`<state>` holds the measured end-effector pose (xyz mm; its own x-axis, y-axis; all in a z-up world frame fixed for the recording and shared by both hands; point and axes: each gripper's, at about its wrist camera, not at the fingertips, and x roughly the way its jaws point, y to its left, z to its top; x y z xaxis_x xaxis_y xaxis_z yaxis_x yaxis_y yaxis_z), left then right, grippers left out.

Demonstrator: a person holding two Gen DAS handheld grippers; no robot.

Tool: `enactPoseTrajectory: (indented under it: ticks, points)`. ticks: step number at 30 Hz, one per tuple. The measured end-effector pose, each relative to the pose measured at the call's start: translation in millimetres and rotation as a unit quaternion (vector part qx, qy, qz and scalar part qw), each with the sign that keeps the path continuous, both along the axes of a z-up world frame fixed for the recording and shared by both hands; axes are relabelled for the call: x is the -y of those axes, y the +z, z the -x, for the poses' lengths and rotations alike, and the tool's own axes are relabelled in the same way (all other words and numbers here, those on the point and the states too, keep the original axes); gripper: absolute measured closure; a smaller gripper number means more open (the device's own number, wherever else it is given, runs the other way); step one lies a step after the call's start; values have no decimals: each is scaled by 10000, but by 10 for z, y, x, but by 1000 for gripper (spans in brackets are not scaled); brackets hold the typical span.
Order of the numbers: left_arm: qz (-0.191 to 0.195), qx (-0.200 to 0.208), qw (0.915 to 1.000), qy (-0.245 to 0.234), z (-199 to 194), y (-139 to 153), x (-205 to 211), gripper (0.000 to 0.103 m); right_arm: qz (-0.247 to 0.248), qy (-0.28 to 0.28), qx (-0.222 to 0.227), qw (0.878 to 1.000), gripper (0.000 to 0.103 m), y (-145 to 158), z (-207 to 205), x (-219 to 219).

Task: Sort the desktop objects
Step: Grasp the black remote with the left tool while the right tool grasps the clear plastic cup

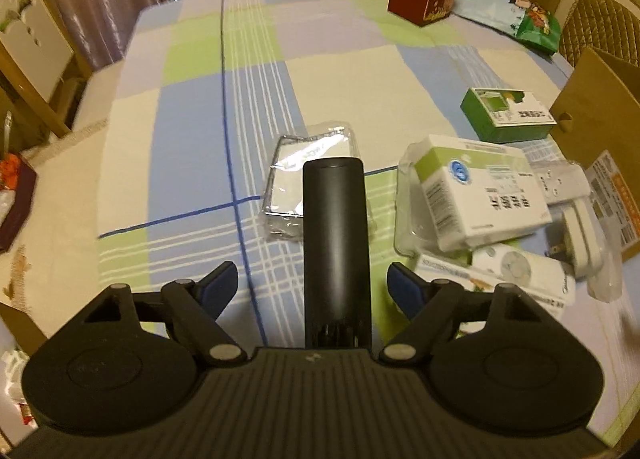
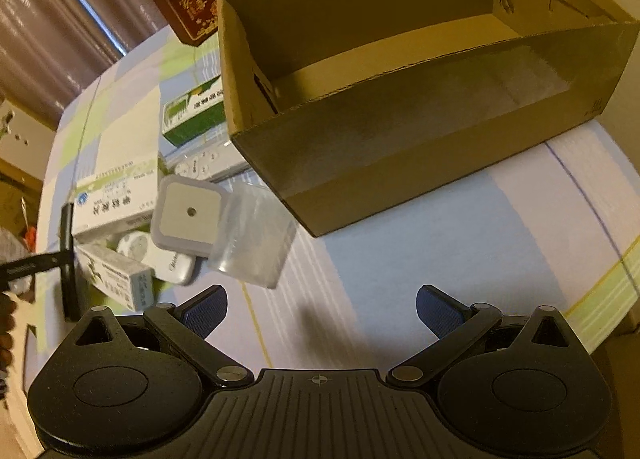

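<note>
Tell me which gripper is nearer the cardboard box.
Right. The right gripper, open and empty, faces the cardboard box just ahead. The left gripper, open with a black remote between its fingers, has the box off at its right edge.

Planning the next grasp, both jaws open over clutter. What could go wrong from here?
1. The white medicine box, white remote and plug adapter lie packed together; pulling one will likely drag the others.
2. The clear plastic case looks slick and may slip from the jaws.
3. The cardboard box has tall walls; a low carry could clip one.
</note>
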<state>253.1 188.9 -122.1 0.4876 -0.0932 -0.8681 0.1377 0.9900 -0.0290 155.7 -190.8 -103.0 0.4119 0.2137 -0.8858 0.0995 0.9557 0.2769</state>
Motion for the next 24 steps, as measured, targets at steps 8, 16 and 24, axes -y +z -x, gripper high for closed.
enactPoseTrajectory:
  ticks: [8,16,24]
  points:
    - [361,-294,9986,-242,-234,-245,-75,63,-478,65,110,9988,0,-78,-74,-250]
    - [437,-393,9977,-340,-174,-248,-108,69,-316,-65,115,9994,33,-342,-213,-504]
    - [494,-475,9967,-425,-101,-238,-138,69,-156,-237,366,9989,47,-422,-280,-552]
